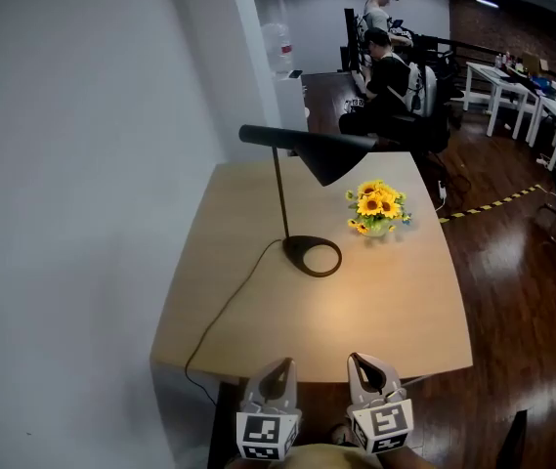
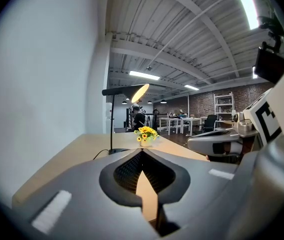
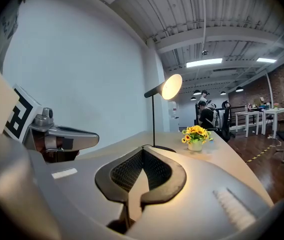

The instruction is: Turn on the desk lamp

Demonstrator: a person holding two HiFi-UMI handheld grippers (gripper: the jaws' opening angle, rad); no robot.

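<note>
A black desk lamp (image 1: pixel 279 193) stands mid-table with a ring base (image 1: pixel 312 255) and a cone shade (image 1: pixel 331 154). Its shade glows in the left gripper view (image 2: pixel 139 91) and the right gripper view (image 3: pixel 170 86), and a warm pool of light lies on the wooden table (image 1: pixel 405 311). My left gripper (image 1: pixel 279 367) and right gripper (image 1: pixel 365 362) hang side by side at the table's near edge, well short of the lamp. Both are shut with nothing held, the left gripper's tips (image 2: pixel 142 151) and the right gripper's tips (image 3: pixel 142 150) touching.
A small vase of yellow flowers (image 1: pixel 377 208) stands right of the lamp base. The lamp cord (image 1: pixel 224 311) trails over the near left table edge. A white wall (image 1: pixel 82 164) borders the left. People sit at desks (image 1: pixel 385 66) far behind; white tables (image 1: pixel 522 96) at right.
</note>
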